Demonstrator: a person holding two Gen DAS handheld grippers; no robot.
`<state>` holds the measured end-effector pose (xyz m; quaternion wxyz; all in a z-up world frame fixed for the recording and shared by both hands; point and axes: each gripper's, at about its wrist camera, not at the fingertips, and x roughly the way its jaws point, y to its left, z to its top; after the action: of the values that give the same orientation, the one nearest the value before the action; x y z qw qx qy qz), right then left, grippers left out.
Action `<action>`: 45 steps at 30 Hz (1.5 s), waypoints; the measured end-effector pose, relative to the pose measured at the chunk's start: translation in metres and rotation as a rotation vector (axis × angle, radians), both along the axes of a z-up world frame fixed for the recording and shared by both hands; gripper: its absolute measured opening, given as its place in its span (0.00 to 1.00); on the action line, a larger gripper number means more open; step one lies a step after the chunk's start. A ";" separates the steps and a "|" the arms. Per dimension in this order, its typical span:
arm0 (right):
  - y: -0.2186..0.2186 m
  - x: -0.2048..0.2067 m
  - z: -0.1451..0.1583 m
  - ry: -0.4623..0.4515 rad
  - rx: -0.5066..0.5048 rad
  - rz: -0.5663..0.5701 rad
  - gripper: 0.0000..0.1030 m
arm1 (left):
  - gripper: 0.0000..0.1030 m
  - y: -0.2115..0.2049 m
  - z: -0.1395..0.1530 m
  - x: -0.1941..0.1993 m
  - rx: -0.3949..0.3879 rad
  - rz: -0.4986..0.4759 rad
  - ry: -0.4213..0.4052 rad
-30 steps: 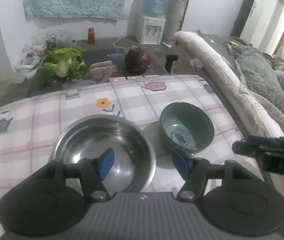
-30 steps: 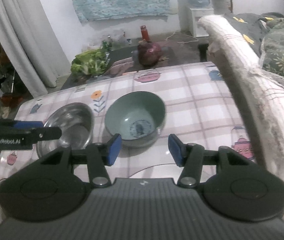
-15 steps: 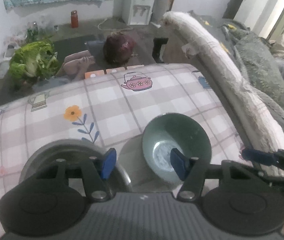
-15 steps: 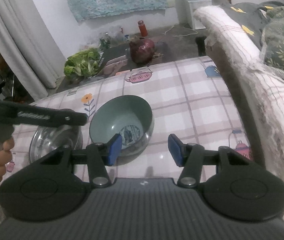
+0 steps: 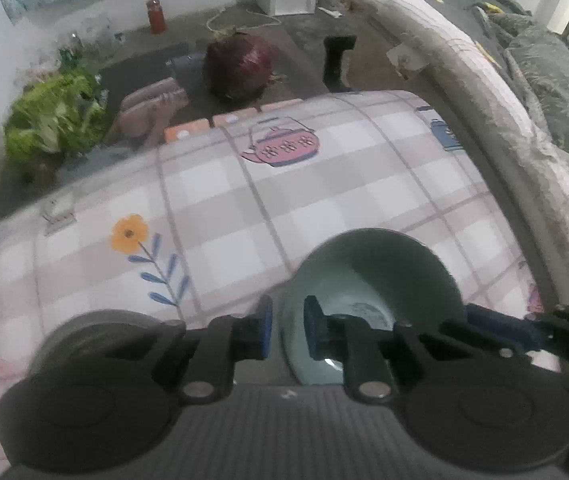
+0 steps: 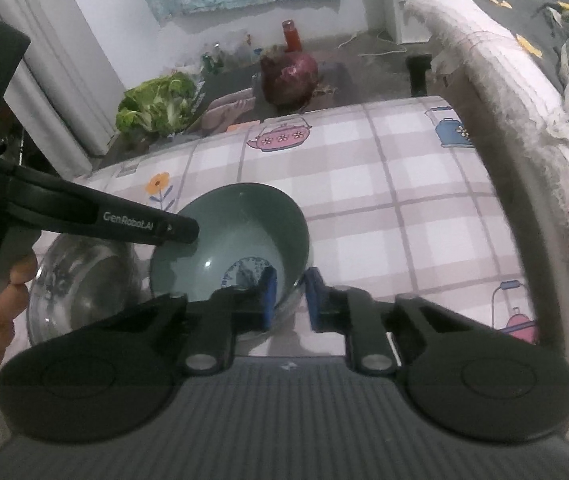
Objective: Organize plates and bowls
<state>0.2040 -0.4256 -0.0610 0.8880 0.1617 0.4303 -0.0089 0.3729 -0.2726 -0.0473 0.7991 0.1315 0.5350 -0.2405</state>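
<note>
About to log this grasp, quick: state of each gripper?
Left gripper: shut on the green ceramic bowl's left rim.
Right gripper: shut on its right rim.

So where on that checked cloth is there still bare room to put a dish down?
Free: the far stretch between the green bowl and the pink teapot print, and the right side toward the padded rail. Crowded: the near left, where the steel bowl sits beside the green one, with both tools at its rim.

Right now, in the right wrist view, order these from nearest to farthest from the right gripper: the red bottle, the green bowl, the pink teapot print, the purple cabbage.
1. green bowl, its rim between the right gripper fingers
2. pink teapot print, mid cloth
3. purple cabbage, on the floor beyond the table
4. red bottle, by the far wall
</note>
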 end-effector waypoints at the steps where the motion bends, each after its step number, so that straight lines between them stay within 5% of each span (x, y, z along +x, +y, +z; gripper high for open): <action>1: -0.001 -0.001 0.000 -0.004 0.005 0.004 0.12 | 0.15 0.000 0.000 -0.001 0.000 0.005 -0.001; 9: -0.025 -0.012 -0.002 -0.008 0.021 -0.028 0.10 | 0.16 0.000 0.002 -0.032 -0.040 -0.047 0.100; 22: -0.036 -0.015 -0.019 0.038 0.108 -0.052 0.14 | 0.20 -0.020 -0.021 -0.048 0.061 -0.064 0.079; 45: -0.035 -0.012 -0.008 0.050 0.139 -0.077 0.13 | 0.19 -0.008 -0.001 -0.049 0.005 -0.013 0.082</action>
<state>0.1924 -0.4610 -0.0690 0.8626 0.2390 0.4456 -0.0174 0.3244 -0.2802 -0.0478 0.7746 0.1269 0.5672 -0.2493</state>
